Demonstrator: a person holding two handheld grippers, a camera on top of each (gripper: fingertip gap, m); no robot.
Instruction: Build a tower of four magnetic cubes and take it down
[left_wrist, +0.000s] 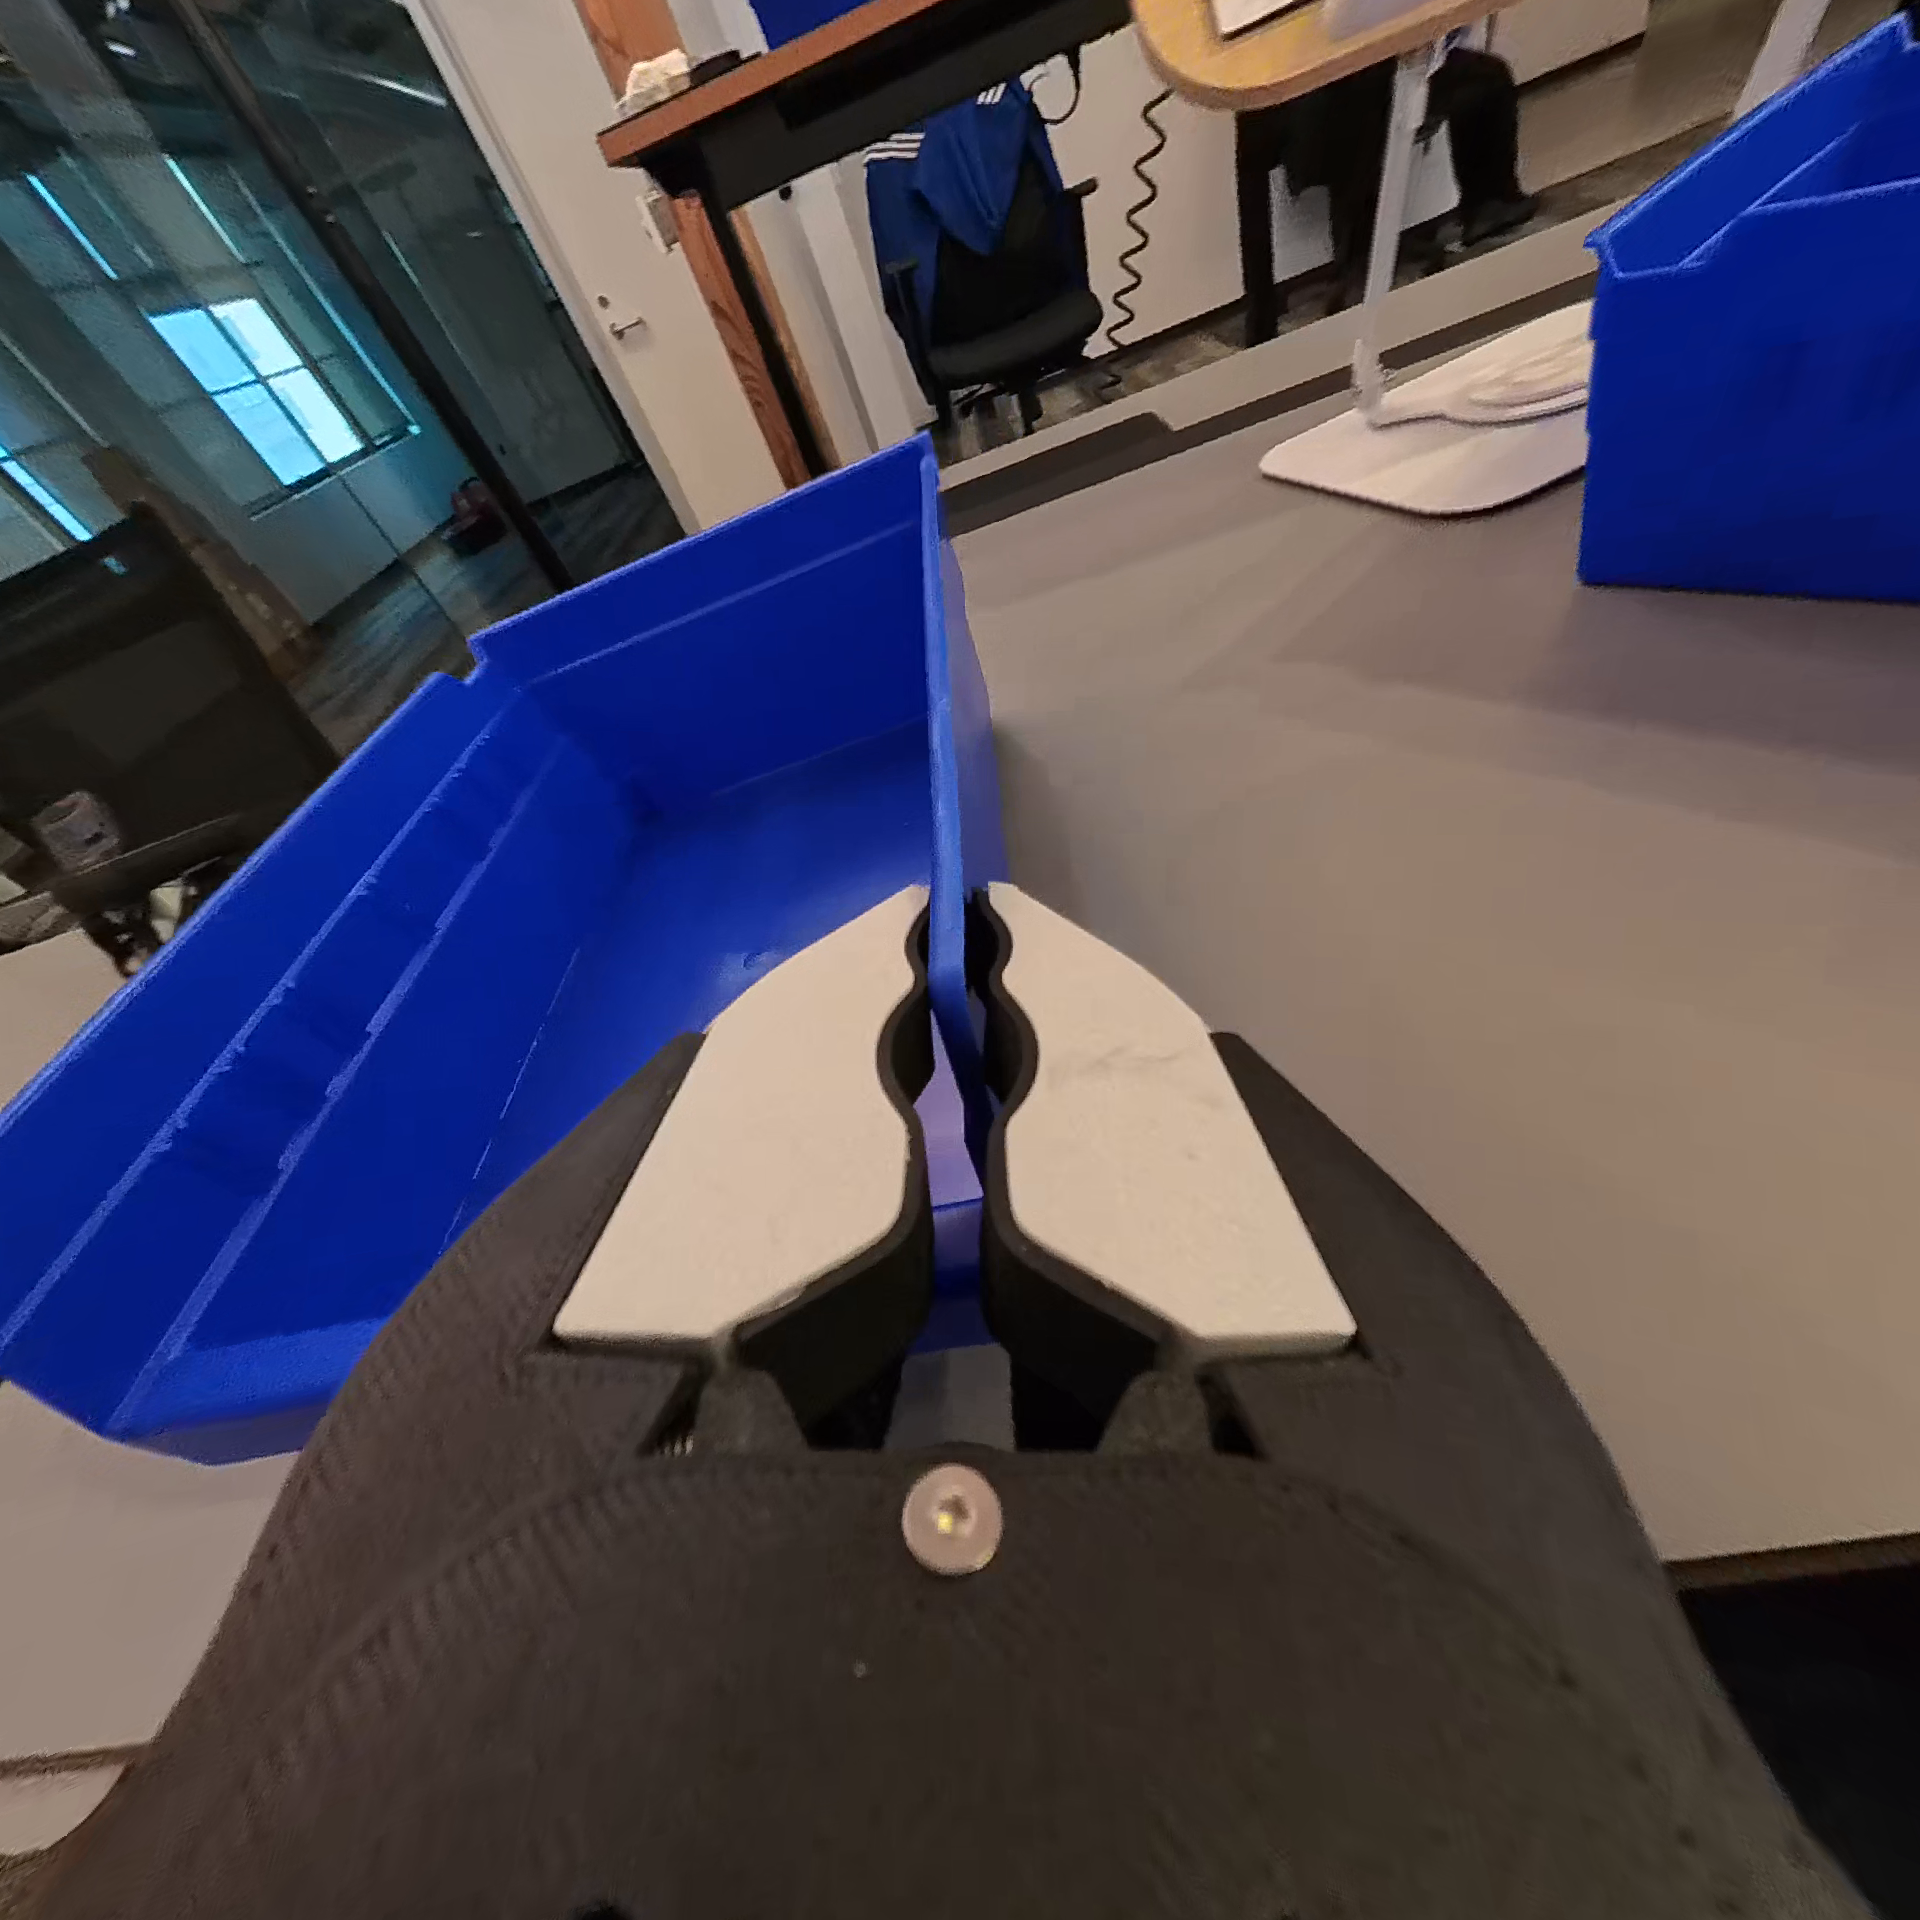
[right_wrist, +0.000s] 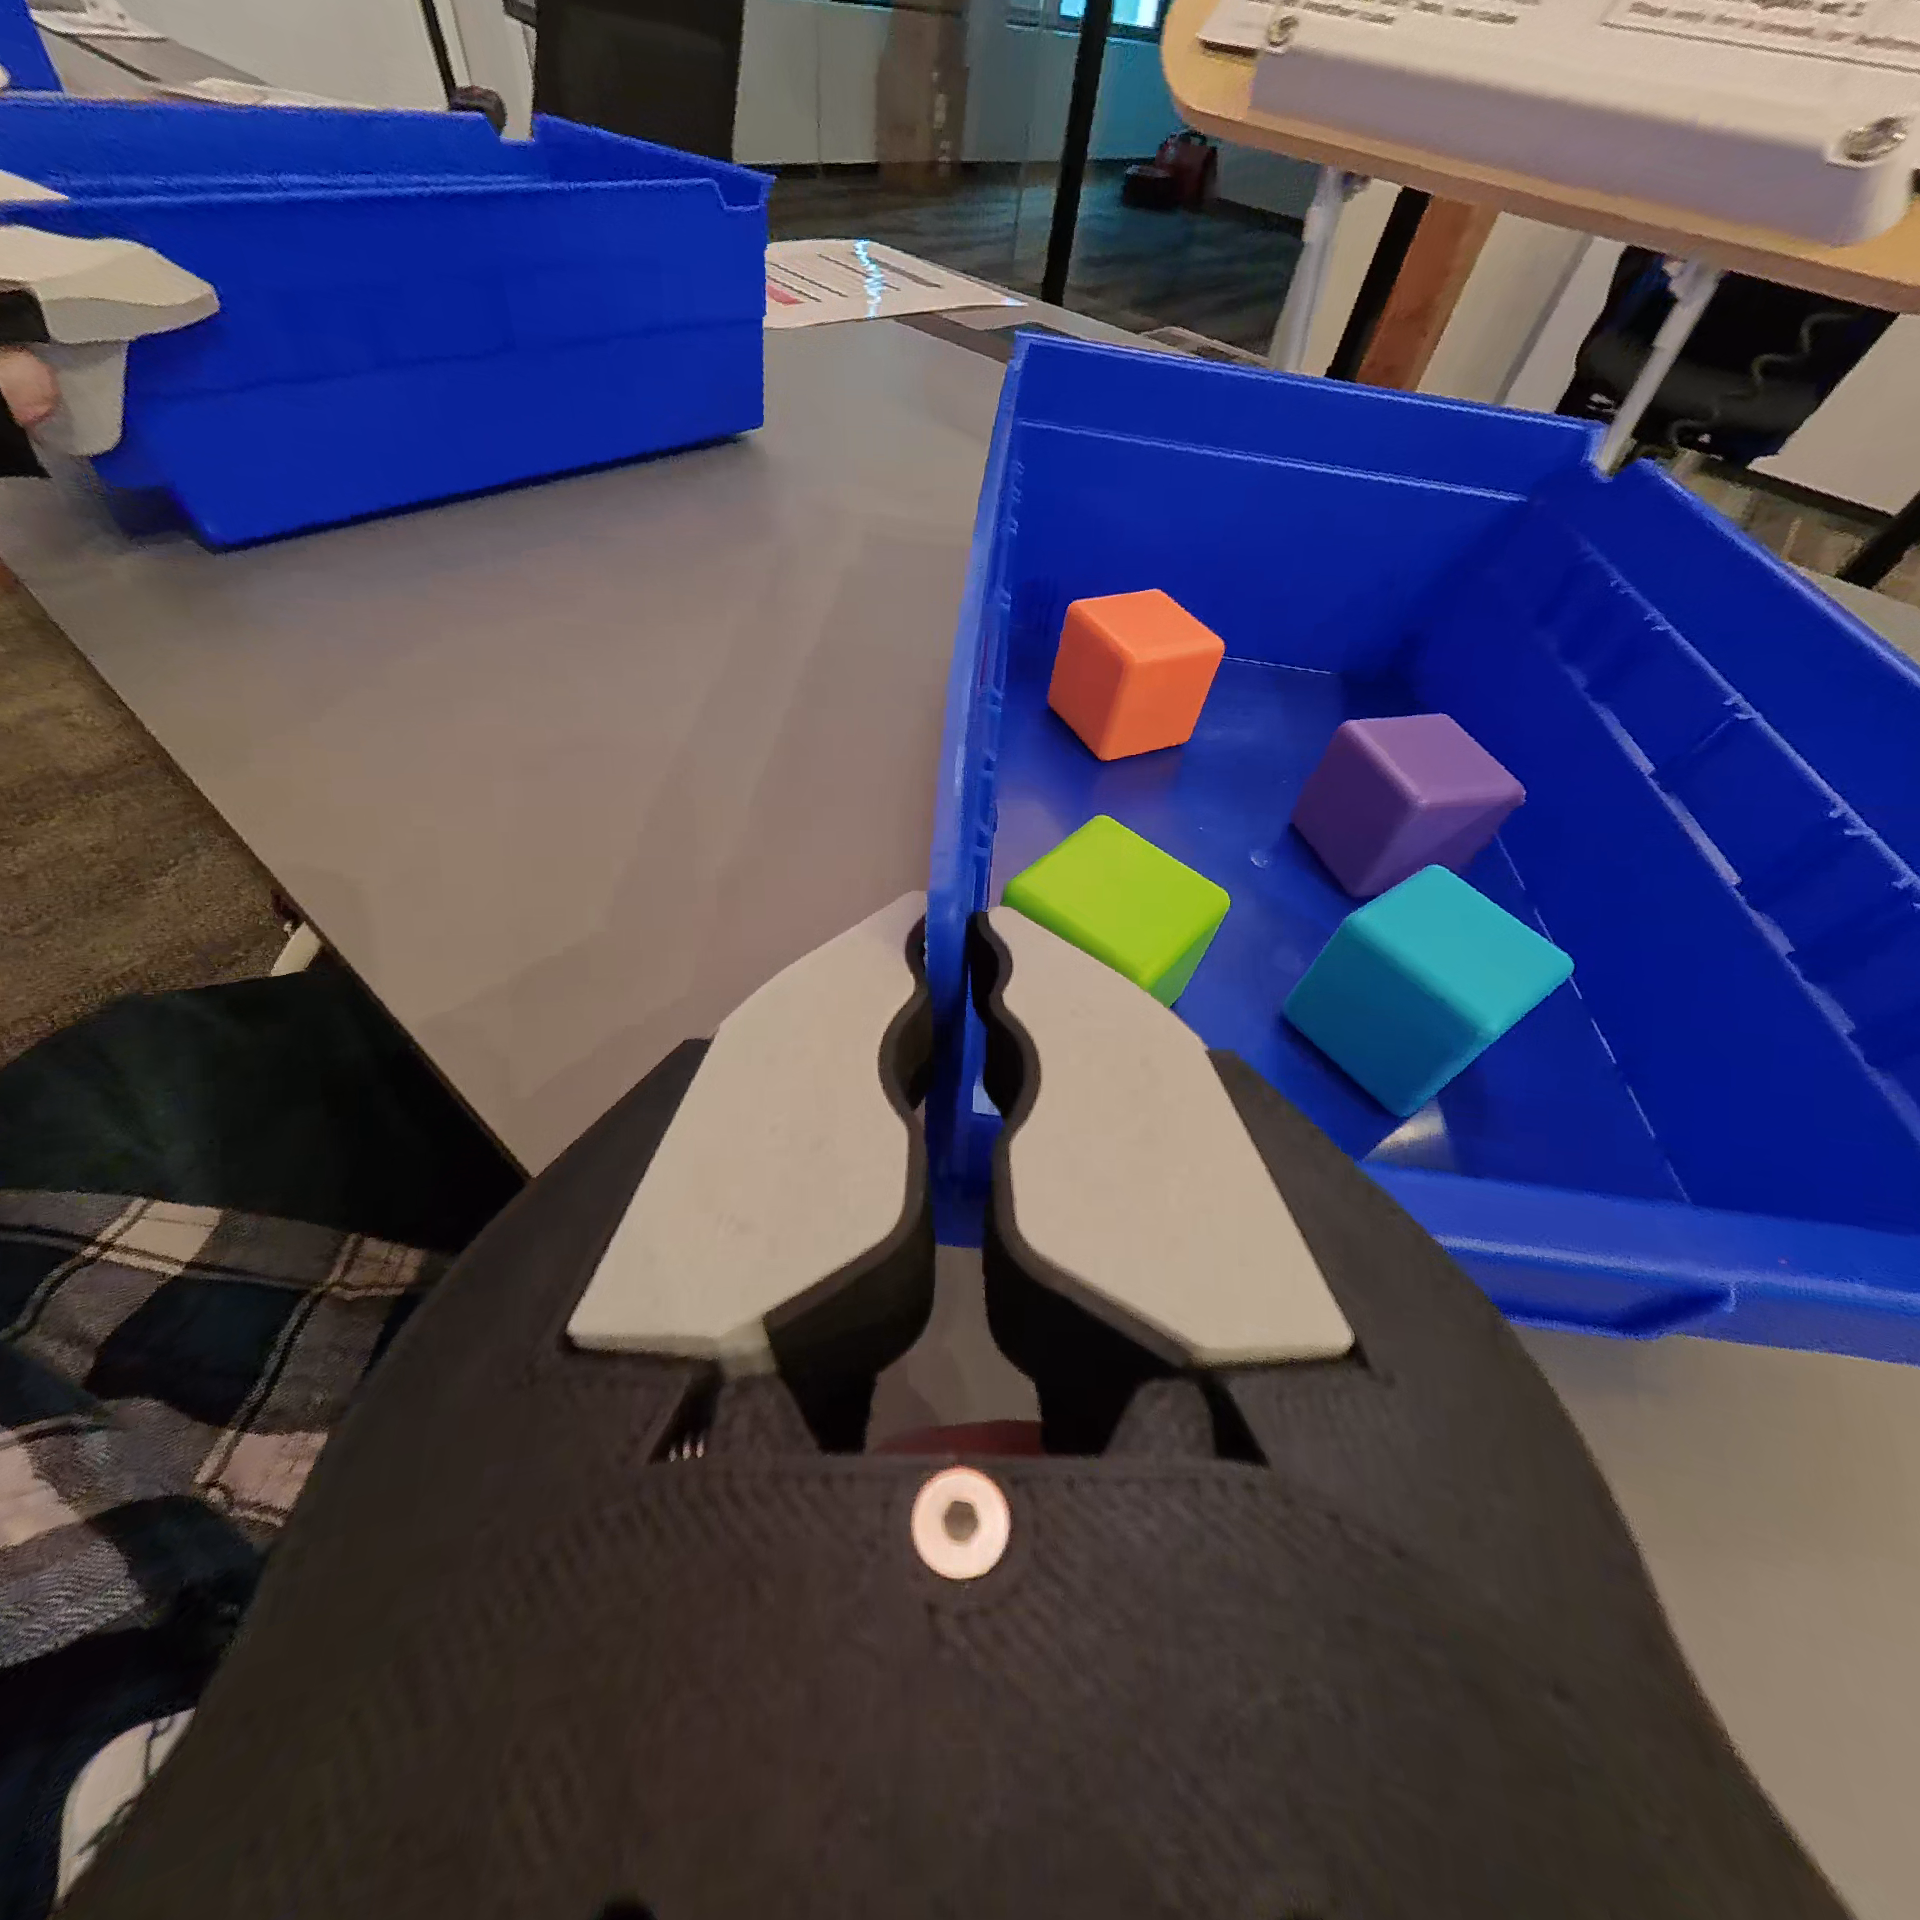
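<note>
Closest to me on the right side is my right claw (right_wrist: 948, 940), its two grey fingers pinched on the near side wall of a blue bin (right_wrist: 1714, 1288), one finger outside the wall, the other inside. Just beyond the inner finger, touching or nearly touching its tip, sits the green cube (right_wrist: 1117, 899). Ahead of that and well clear of it is the orange cube (right_wrist: 1132, 670), close to the same wall. Off to the right of my fingers lie the purple cube (right_wrist: 1403, 795) and the teal cube (right_wrist: 1423, 982), which sit close together; I cannot tell whether they touch. All four lie loose on the bin floor, none on top of another.

My left claw (left_wrist: 954, 940) is doing the mirror job: its fingers are clamped on the side wall of the second blue bin (left_wrist: 727, 665), which holds nothing that I can see. To the right of that claw the grey table (left_wrist: 1403, 883) is bare between the two bins.

By my reckoning the task stands either at its very start or at its very end, and I cannot tell which: no tower stands anywhere, and the cubes are all gathered in one bin. If it is the start, everything is left: lifting out four cubes, stacking them, then unstacking.
</note>
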